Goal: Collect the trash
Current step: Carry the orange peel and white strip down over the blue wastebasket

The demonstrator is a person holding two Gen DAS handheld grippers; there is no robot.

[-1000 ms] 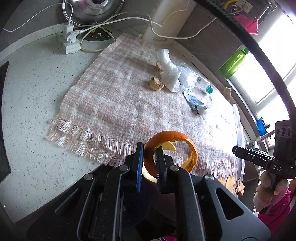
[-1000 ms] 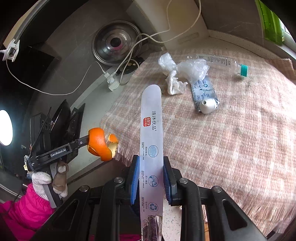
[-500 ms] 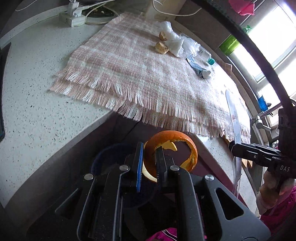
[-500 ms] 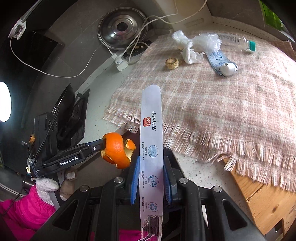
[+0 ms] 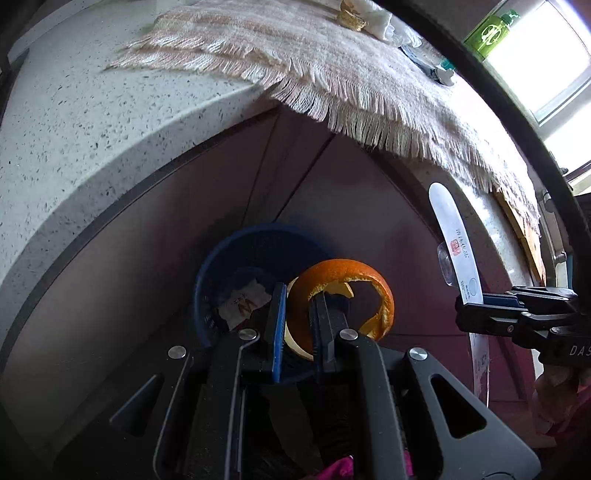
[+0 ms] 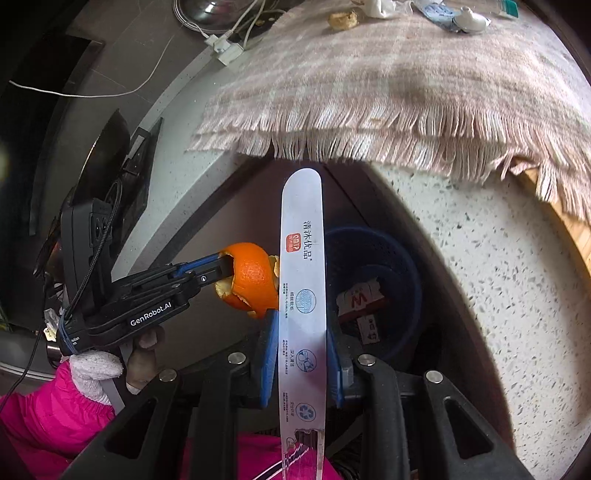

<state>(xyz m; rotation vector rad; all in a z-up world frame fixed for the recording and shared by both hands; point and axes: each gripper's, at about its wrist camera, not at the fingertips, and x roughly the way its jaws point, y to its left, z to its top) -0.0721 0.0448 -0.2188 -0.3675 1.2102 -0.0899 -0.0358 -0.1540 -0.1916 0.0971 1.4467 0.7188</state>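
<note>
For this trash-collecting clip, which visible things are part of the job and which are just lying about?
Part of the job:
- orange peel in the left tongs
- long white wrapper in the right tongs
- blue bin below the counter
- tube and nut shell on the cloth

Lying about:
- fringed cloth
- power strip
- green bottle

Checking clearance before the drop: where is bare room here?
Bare speckled counter right of the blue bin, below the cloth fringe. Crowded: the cloth's far edge, and above the bin, where orange peel and wrapper hang.
</note>
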